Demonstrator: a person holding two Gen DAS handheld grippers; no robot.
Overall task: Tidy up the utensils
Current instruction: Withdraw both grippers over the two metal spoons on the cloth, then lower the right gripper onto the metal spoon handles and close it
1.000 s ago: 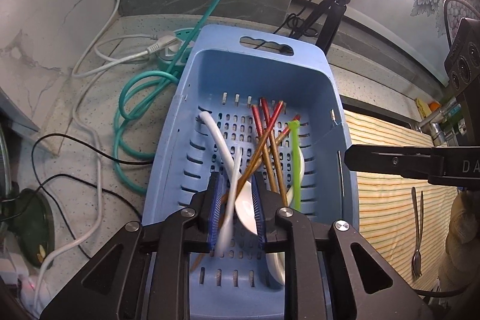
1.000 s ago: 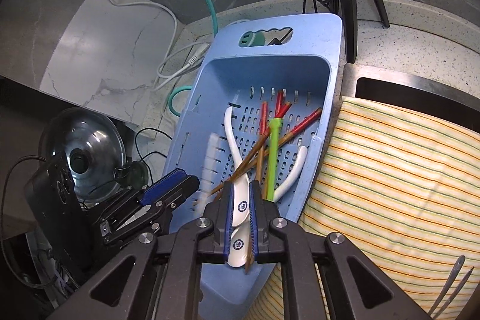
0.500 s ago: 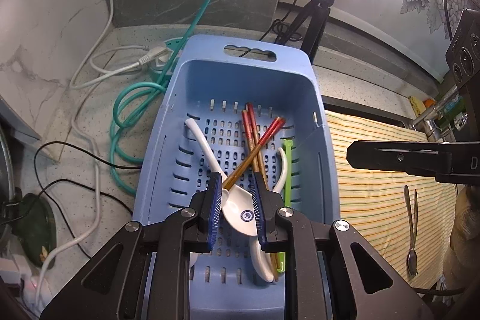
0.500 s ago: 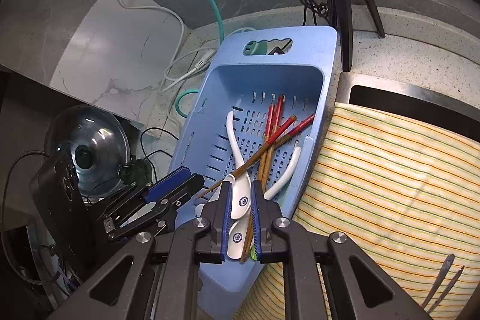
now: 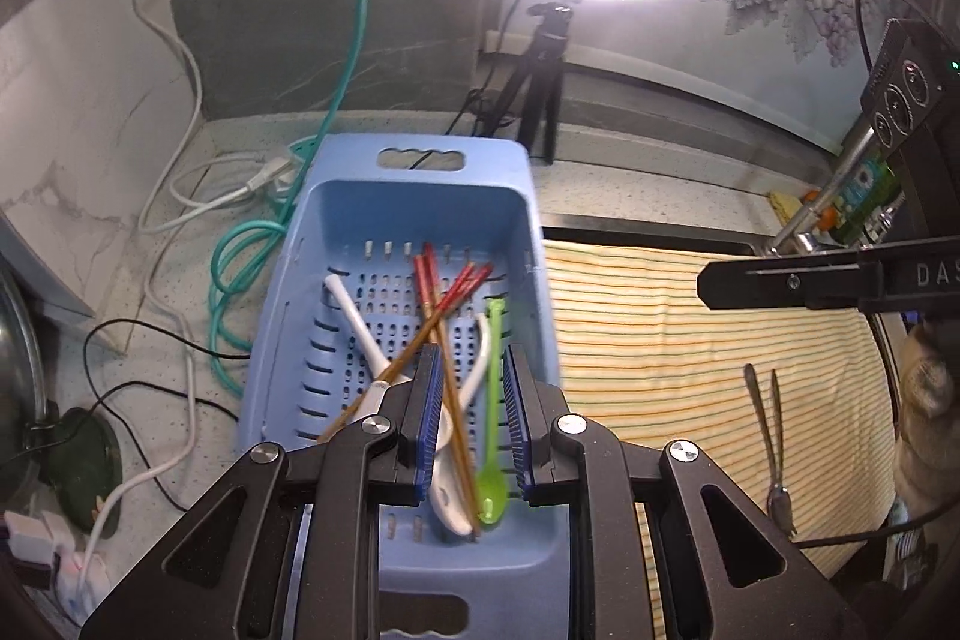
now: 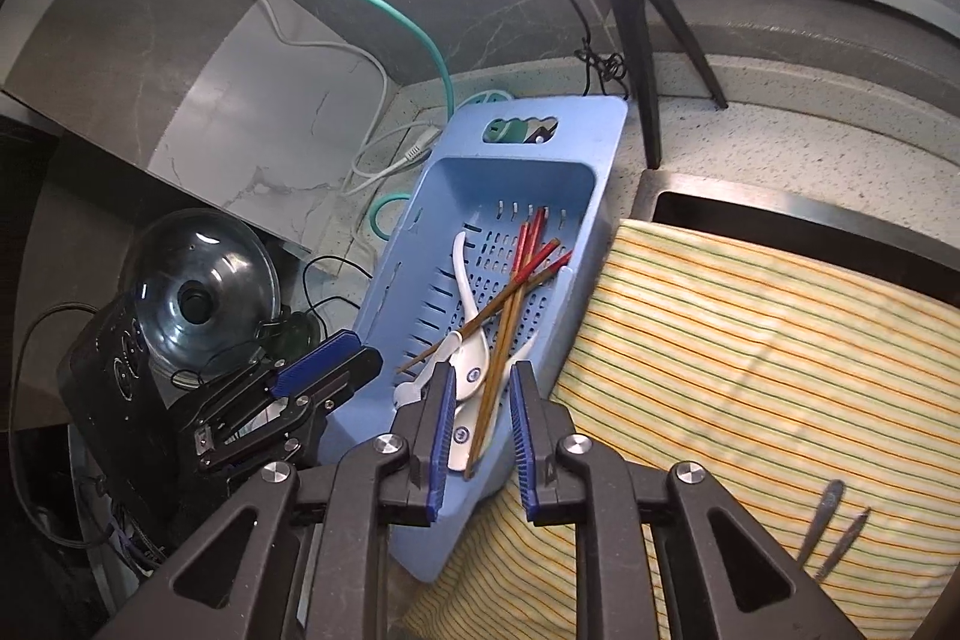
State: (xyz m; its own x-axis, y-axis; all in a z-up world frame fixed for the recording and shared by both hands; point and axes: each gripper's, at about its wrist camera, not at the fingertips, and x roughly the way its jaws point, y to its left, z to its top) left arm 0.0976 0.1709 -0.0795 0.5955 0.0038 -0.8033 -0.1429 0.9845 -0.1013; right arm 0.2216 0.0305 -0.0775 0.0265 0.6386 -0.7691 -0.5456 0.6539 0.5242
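Blue basket [image 5: 414, 196] sits on the counter, its right rim hard against the striped cloth [image 5: 690, 340]; cables crowd its left, tripod beyond the far end. Open room lies to the right, over the cloth. Left gripper [image 5: 468, 424] part open, nothing pinched. Right gripper [image 6: 480, 430] jaws opening, empty. Chopsticks [image 6: 510, 304], white spoons [image 5: 360, 328] and green spoon [image 5: 493, 400] lie in the basket below both grippers. Two metal spoons [image 5: 768, 436] lie on the cloth, to the right.

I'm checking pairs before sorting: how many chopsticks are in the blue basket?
4 chopsticks, red-topped, lie crossed in the middle of the blue basket over the white spoons; more may hide beneath.
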